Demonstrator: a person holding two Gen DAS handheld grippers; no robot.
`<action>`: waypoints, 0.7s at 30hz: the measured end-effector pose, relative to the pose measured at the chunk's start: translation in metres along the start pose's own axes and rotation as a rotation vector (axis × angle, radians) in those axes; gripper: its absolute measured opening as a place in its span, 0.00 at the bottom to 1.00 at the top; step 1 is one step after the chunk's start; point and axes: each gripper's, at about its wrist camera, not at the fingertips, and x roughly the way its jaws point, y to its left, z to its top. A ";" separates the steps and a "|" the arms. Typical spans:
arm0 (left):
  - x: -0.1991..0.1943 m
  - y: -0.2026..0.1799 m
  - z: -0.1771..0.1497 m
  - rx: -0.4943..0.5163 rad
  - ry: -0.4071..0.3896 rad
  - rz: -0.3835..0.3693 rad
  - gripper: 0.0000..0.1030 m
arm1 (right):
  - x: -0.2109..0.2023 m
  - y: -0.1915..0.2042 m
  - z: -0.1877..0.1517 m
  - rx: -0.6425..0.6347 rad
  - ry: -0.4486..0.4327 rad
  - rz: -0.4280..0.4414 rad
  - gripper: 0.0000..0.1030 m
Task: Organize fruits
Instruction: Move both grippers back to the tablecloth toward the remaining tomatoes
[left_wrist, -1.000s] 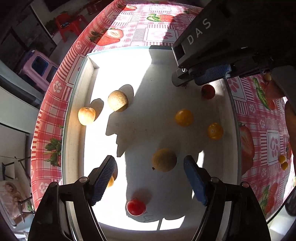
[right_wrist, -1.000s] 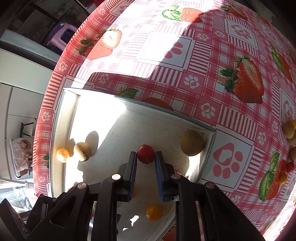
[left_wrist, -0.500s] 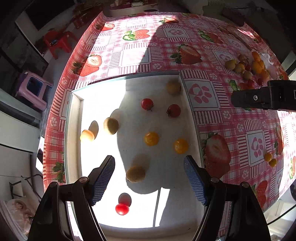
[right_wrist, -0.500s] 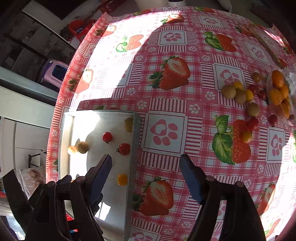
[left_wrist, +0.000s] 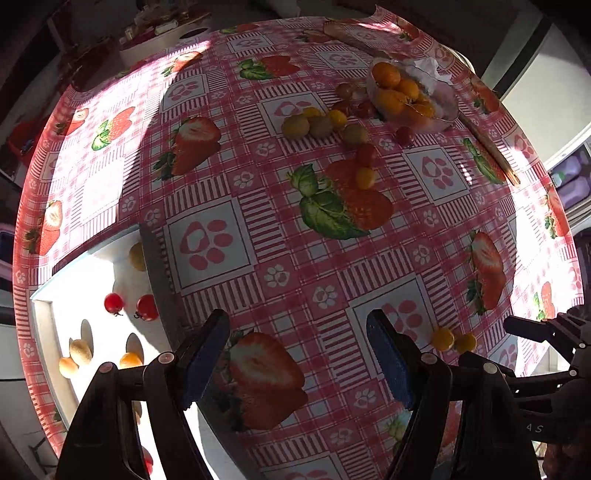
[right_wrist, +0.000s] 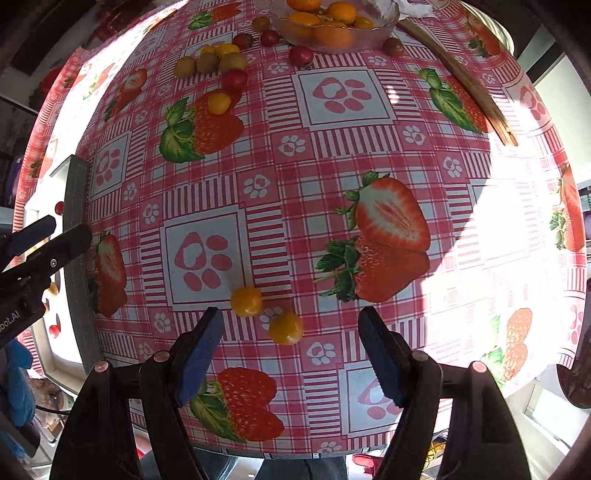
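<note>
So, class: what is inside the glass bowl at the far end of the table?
The glass bowl holds a pile of orange fruits, with crumpled white paper at its far side. Whatever lies beneath the top fruits is covered.

A round table (right_wrist: 461, 236) under a red-and-white checked cloth (left_wrist: 280, 236) printed with strawberries and paw prints fills the room's middle. Strong sunlight falls in bright patches on the cloth's right and left edges, its centre lying in shade. Beyond the table's far left edge the surroundings are dark. To its right stands a pale wall (left_wrist: 535, 96).
</note>
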 end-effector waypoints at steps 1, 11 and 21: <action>0.004 -0.005 0.004 0.006 0.003 -0.003 0.75 | 0.001 -0.003 -0.003 0.002 0.002 0.000 0.76; 0.040 -0.030 0.052 0.004 0.009 -0.011 0.75 | 0.017 -0.001 -0.014 -0.058 -0.002 0.010 0.65; 0.066 -0.036 0.086 -0.018 0.009 0.033 0.75 | 0.028 0.017 -0.012 -0.154 -0.039 -0.039 0.63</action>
